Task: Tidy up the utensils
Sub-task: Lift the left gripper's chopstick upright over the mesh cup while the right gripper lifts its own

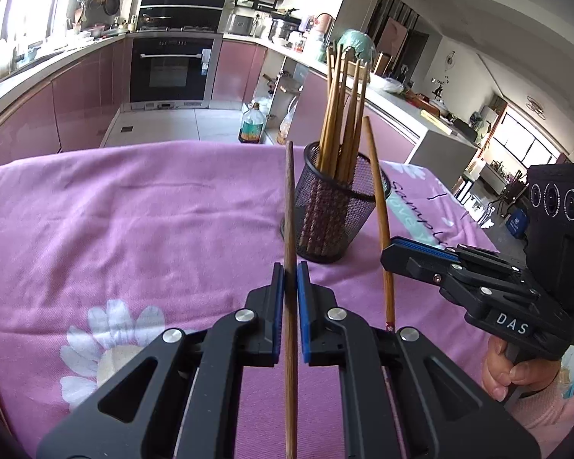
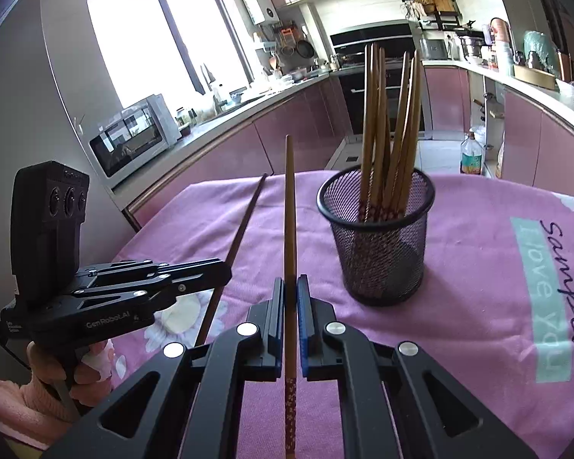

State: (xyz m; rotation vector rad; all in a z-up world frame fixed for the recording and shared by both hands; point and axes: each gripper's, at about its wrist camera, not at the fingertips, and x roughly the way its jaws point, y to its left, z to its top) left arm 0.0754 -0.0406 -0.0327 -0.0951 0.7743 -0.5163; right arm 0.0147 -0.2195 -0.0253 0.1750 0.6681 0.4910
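A black mesh cup (image 1: 335,206) stands on the pink cloth and holds several wooden chopsticks (image 1: 342,114); it also shows in the right wrist view (image 2: 379,237). My left gripper (image 1: 291,271) is shut on a wooden chopstick (image 1: 289,206) that points forward, just left of the cup. My right gripper (image 2: 291,287) is shut on another chopstick (image 2: 290,206), left of the cup. In the left wrist view the right gripper (image 1: 392,256) holds its chopstick (image 1: 379,206) beside the cup's right side. In the right wrist view the left gripper (image 2: 225,271) holds its chopstick (image 2: 241,237).
The table is covered by a pink cloth (image 1: 134,229) with daisy prints and lettering (image 2: 547,290). Beyond the far edge are the kitchen floor, an oil bottle (image 1: 251,124), pink cabinets and an oven (image 1: 170,69). A microwave (image 2: 134,137) sits on the counter at left.
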